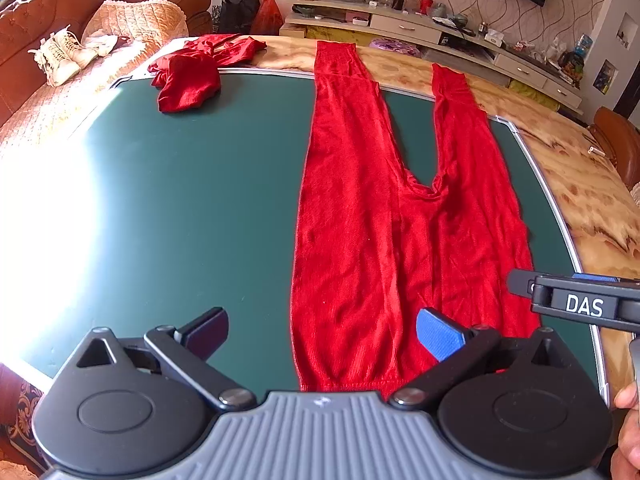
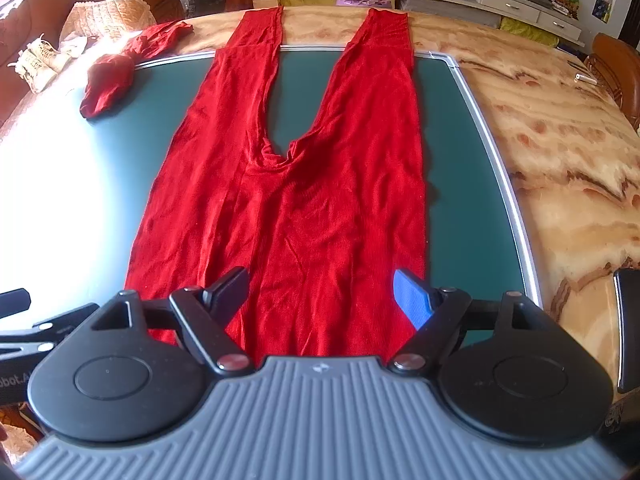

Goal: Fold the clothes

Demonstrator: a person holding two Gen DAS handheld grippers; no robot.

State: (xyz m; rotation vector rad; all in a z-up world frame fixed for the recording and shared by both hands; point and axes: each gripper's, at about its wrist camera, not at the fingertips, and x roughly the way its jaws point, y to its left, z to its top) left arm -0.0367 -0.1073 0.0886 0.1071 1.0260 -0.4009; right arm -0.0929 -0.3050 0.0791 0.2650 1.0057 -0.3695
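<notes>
While you hover over the waistband:
Left gripper: spread wide, empty.
Right gripper: spread wide, empty.
Red leggings: flat on green mat.

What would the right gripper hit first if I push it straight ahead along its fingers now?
Most likely the red trousers: the right gripper is open and angled down over their waist end, with nothing between its fingers. The cloth lies flat on the green mat. Depth is hard to judge.

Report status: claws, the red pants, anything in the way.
Left claw open, right claw open, both empty over the waistband. Red pants flat, unfolded, legs spread. Crumpled red garment at far left, clear of the pants.
</notes>
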